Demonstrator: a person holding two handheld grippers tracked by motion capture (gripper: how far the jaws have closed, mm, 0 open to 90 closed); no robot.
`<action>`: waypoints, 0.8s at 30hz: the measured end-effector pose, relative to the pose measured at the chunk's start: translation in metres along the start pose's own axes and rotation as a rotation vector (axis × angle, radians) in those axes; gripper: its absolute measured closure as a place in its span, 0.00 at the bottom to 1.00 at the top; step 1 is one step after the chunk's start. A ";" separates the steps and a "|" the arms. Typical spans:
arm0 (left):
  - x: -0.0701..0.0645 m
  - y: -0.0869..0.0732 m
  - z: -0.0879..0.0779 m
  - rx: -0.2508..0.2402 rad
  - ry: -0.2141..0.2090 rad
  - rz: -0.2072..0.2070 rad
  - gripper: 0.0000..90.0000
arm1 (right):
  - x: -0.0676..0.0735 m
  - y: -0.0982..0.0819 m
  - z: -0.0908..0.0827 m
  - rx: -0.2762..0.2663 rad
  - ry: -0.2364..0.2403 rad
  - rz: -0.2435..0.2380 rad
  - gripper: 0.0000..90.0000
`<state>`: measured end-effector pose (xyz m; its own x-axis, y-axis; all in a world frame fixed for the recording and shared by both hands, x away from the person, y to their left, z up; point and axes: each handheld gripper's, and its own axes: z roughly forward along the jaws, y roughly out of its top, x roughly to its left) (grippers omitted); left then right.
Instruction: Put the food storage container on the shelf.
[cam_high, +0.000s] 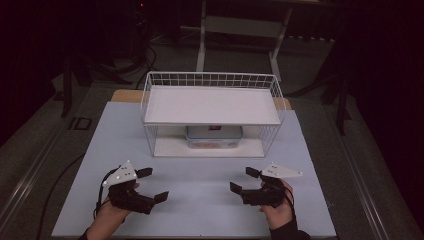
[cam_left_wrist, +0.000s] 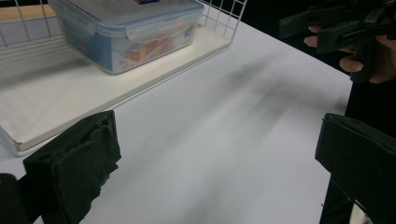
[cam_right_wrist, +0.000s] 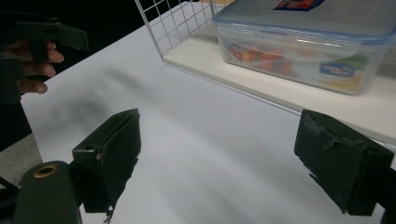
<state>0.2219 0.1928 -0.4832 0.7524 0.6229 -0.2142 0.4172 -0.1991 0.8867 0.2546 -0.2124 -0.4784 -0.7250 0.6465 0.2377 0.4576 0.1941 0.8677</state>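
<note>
Food box (cam_high: 214, 136) partly hidden under shelf (cam_high: 212, 105); contents blurred.

Overhead camera; two low gripper cameras

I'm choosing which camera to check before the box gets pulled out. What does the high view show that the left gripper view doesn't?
High view alone: the whole wire rack with its upper shelf, the left claw with its grey plate, and the floor around the table.

Left gripper view alone: the box's clear walls up close, with colourful contents inside and a latch on its lid.

Both: the box on the rack's bottom board, the white table, and the right claw, open and holding nothing.
</note>
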 end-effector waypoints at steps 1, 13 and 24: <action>0.000 -0.001 -0.001 0.006 -0.001 0.003 0.00 | 0.000 -0.001 -0.003 0.001 -0.004 -0.002 0.16; 0.001 -0.012 -0.016 0.009 0.001 0.024 0.00 | -0.009 -0.022 -0.032 0.014 -0.052 -0.002 0.16; 0.006 -0.025 -0.028 -0.011 0.045 0.000 0.00 | -0.022 -0.034 -0.048 0.002 -0.088 0.000 0.16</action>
<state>0.2018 0.2225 -0.4947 0.7288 0.6562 -0.1954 0.4109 -0.1910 0.8914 0.2297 -0.2690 -0.4924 -0.6770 0.7086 0.1988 0.4590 0.1954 0.8667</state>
